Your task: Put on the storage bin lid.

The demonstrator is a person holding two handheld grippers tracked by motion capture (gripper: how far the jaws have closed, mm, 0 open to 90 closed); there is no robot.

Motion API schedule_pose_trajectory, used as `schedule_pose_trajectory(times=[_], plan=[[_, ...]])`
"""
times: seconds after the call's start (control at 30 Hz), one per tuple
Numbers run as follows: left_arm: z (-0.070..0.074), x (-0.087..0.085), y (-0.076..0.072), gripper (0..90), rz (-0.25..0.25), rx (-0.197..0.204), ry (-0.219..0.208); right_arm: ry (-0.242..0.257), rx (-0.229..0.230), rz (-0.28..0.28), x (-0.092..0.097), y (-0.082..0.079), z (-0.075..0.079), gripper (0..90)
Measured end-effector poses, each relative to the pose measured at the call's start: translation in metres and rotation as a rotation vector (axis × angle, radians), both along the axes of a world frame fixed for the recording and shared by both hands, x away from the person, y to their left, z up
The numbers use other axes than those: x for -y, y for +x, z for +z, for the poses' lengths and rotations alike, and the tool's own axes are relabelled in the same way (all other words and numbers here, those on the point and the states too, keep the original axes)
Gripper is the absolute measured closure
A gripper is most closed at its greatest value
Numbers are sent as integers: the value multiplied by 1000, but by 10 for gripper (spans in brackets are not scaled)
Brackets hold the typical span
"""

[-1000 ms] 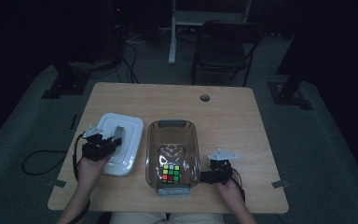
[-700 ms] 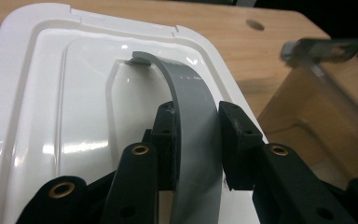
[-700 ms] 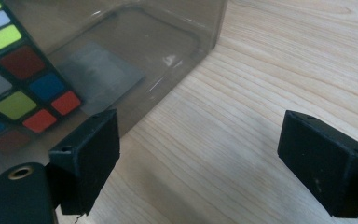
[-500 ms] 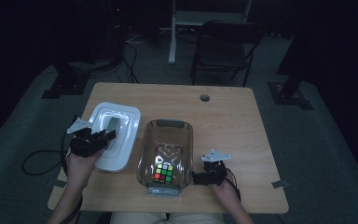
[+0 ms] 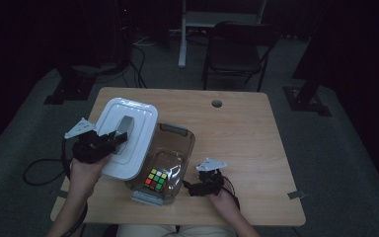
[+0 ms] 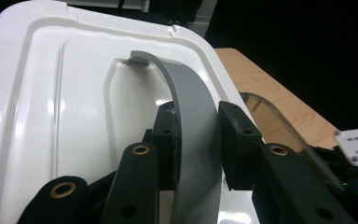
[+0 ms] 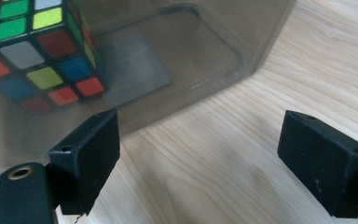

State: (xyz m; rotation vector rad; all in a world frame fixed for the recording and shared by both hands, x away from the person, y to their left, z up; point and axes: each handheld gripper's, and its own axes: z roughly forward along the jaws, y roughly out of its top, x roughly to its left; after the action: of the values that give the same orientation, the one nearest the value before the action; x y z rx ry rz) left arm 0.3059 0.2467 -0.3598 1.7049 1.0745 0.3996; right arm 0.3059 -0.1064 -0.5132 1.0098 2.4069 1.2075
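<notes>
My left gripper (image 5: 113, 140) is shut on the grey handle (image 6: 191, 102) of a white lid (image 5: 128, 133). It holds the lid tilted in the air, over the left rim of a clear plastic bin (image 5: 177, 131). In the left gripper view both pads press the handle's sides, and the lid (image 6: 51, 116) spreads behind them. A colourful puzzle cube (image 5: 155, 178) lies in the bin's near end. My right gripper (image 5: 190, 187) stands open low on the table beside the bin's near right corner. Through the bin wall (image 7: 168, 56) I see the cube (image 7: 32, 51), and nothing is between the jaws of the right gripper (image 7: 205, 154).
The wooden table (image 5: 237, 128) has a cable hole (image 5: 216, 103) at the back. A dark chair (image 5: 237, 49) stands beyond it on the floor, and a cable trails off the table's left side. The bin sits slightly askew on the table.
The left gripper has raised the lid off the table and carried it right, partly over the bin. The right gripper has slid left toward the bin's near corner. The bin has turned slightly.
</notes>
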Motion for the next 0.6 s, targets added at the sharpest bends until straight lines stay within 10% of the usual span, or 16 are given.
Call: schedule_pose_trajectory(times=[0.6], plan=[[-8, 27, 2, 713, -162, -67, 12, -5, 21, 62, -40, 9, 2, 123]])
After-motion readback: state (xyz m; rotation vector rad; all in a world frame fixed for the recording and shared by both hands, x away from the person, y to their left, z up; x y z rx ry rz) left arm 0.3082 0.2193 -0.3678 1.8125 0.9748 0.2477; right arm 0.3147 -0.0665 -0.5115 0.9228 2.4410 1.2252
